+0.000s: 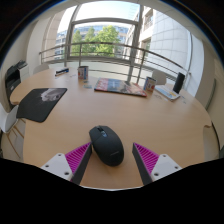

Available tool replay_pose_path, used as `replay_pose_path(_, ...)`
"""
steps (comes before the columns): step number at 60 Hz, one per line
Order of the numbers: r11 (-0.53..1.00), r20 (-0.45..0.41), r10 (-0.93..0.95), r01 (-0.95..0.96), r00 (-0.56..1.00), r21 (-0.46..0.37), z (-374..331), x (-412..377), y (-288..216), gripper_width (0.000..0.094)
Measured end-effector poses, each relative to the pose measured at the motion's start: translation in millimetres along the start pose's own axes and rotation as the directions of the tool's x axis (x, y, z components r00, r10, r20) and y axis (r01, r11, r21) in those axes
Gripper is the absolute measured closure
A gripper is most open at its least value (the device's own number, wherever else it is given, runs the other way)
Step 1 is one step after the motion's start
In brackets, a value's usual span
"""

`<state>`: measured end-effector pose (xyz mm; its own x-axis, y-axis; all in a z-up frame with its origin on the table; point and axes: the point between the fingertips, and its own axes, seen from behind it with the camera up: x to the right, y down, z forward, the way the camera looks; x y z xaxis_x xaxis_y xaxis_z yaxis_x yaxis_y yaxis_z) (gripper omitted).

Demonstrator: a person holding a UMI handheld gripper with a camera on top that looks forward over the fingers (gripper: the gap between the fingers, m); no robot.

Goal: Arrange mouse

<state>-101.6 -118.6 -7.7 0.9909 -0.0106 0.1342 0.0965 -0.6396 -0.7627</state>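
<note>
Resting between open tool (108, 160) fingers: one black mouse (106, 144)

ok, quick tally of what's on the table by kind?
Mouse, black, between the open fingers: 1
Mouse mat, black: 1
Flat printed item, magazine or mat, cannot tell: 1
Small objects at the far edge, unclear: 4
Total: 7

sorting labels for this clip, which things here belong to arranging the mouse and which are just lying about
Job:
black mouse, between the open fingers of the gripper
dark mouse pad, probably

Lying about:
magazine
laptop
small box
</note>
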Motion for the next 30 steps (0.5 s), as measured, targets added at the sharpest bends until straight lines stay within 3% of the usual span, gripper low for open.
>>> replay_pose_path(8, 1.000, 0.016, 0.025, -0.025, 1.000, 0.007, 24, 0, -16, 0.0189)
replay_pose_path(14, 0.999, 0.051, 0.048, -0.049, 0.998, 0.006, 34, -6, -21, 0.0394)
replay_pose_path(24, 0.997, 0.033, 0.072, -0.072, 0.997, -0.008, 39, -7, -24, 0.0490)
replay_pose_path(30, 0.994, -0.020, 0.105, -0.106, 0.994, -0.026, 37, -2, -26, 0.0526)
